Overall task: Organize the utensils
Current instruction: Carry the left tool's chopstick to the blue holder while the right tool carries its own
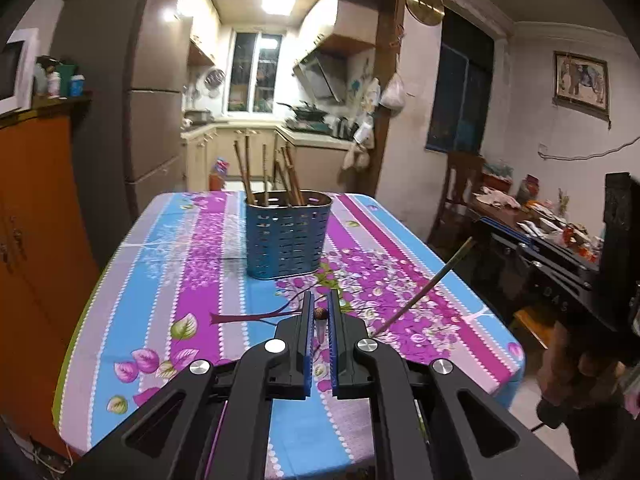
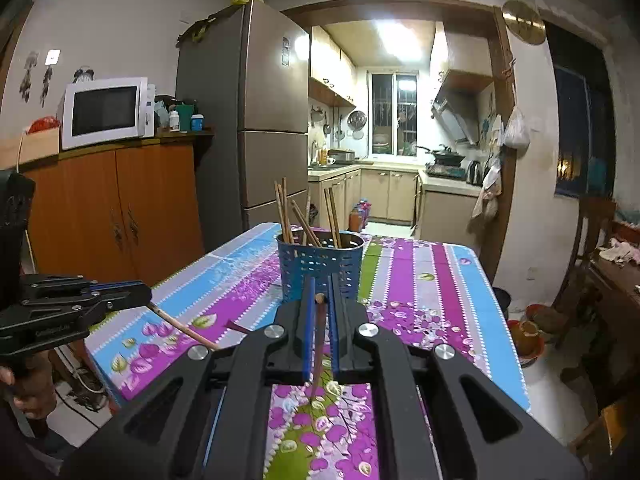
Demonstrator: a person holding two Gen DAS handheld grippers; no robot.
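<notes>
Your left gripper (image 1: 319, 308) stands above the near part of the table, its 2 blue-lined jaws drawn narrow and clamped on 1 chopstick (image 1: 320, 320), seen end-on in the left wrist view as a round brown tip between the pads. In the right wrist view the same left gripper (image 2: 146, 298) enters from the left edge, and its chopstick (image 2: 182, 327) slants down and to the right from the jaws over the table's near-left corner.

Your right gripper (image 2: 319, 294) is likewise narrow and closed on a second chopstick (image 2: 320, 336), which runs lengthwise between the jaws with its tip showing at the front. From the left wrist view this chopstick (image 1: 424, 288) angles across the right side of the table; the right gripper itself (image 1: 520, 246) sits at the right edge there, its fingertips hard to make out.

The holder (image 1: 287, 234), a blue perforated metal container, stands upright near the middle of the table (image 1: 168, 264), ahead of both grippers and apart from them. The table carries a striped floral cloth in blue, purple and grey. Several chopsticks (image 1: 288, 178) already stand in the holder, leaning at different angles; the exact count cannot be told. In the right wrist view the holder (image 2: 320, 266) sits directly beyond your right jaws.
</notes>
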